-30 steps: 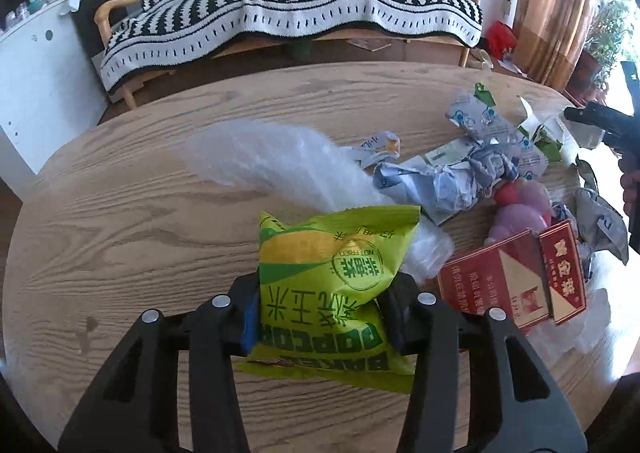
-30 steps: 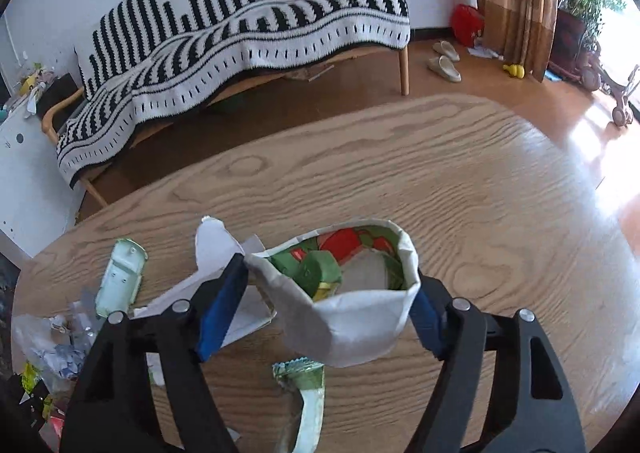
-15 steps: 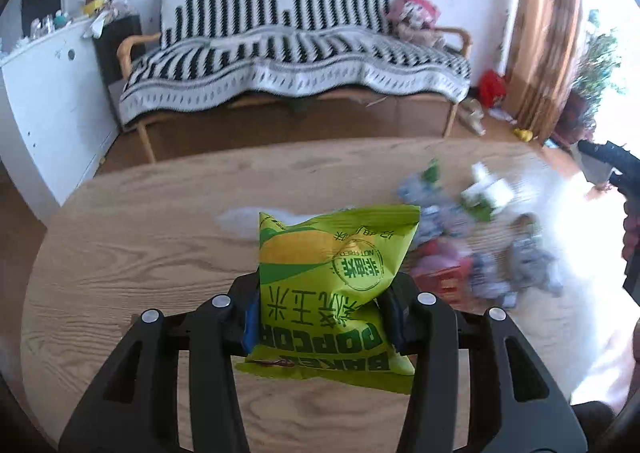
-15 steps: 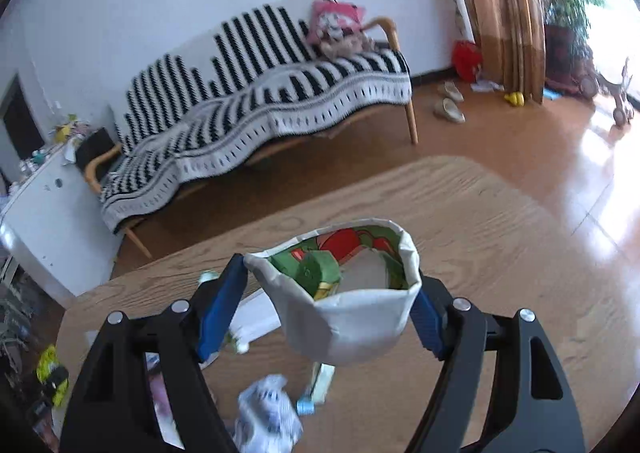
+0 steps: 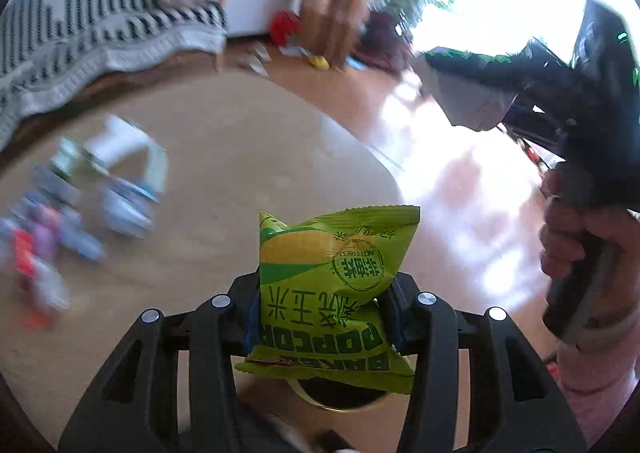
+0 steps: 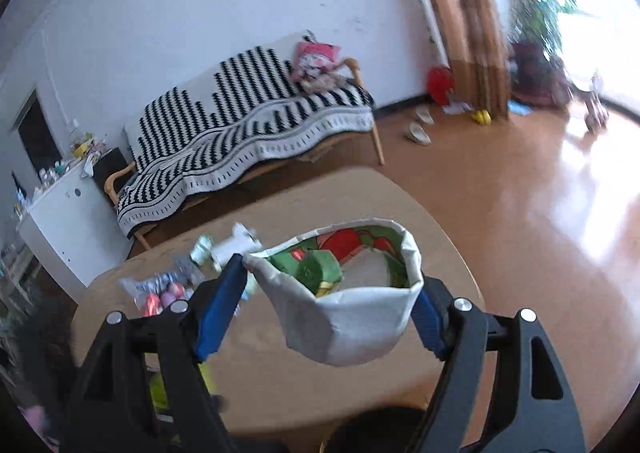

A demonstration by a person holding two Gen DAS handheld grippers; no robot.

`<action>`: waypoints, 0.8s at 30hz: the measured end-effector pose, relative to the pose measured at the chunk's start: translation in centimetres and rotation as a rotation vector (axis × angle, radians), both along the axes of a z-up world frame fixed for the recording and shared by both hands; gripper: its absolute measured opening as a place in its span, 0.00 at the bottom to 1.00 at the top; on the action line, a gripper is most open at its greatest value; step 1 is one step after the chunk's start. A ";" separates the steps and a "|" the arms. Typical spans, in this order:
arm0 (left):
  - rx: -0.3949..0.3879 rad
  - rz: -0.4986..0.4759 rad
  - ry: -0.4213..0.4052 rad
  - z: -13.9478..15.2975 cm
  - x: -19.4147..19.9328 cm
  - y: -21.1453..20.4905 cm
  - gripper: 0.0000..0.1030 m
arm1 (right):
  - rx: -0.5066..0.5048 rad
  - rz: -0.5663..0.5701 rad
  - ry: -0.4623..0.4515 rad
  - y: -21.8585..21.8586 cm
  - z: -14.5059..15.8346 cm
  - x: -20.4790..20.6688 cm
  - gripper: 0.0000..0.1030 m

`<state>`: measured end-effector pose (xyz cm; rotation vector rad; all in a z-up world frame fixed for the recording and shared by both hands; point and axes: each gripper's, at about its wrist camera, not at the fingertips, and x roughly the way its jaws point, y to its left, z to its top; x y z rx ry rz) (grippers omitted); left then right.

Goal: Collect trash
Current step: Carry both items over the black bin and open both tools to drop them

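My left gripper (image 5: 320, 317) is shut on a green popcorn bag (image 5: 332, 285) and holds it above the near edge of the round wooden table (image 5: 224, 181). A dark round opening with a rim (image 5: 340, 399) shows just below the bag. My right gripper (image 6: 324, 301) is shut on a crumpled white paper carton (image 6: 344, 317) with a red and green print inside. It shows in the left wrist view (image 5: 472, 101) at the upper right, raised above the floor. Remaining trash (image 5: 80, 189) lies blurred on the table's left side.
A striped sofa (image 6: 248, 141) stands behind the table, with a white cabinet (image 6: 68, 221) to its left. Curtains (image 6: 460, 21) and plants stand at the right by a bright window. A dark round shape (image 6: 376, 429) sits below the right gripper.
Both grippers have swung right and back from the trash pile toward the table's near edge, still holding the bag and the carton. The pile now lies far left.
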<state>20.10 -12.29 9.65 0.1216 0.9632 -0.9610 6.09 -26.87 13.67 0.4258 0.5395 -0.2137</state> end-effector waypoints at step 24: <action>0.272 -0.159 0.102 -12.9 -0.7 -2.8 0.94 | 0.382 -0.169 0.319 -6.2 -21.3 -6.3 0.94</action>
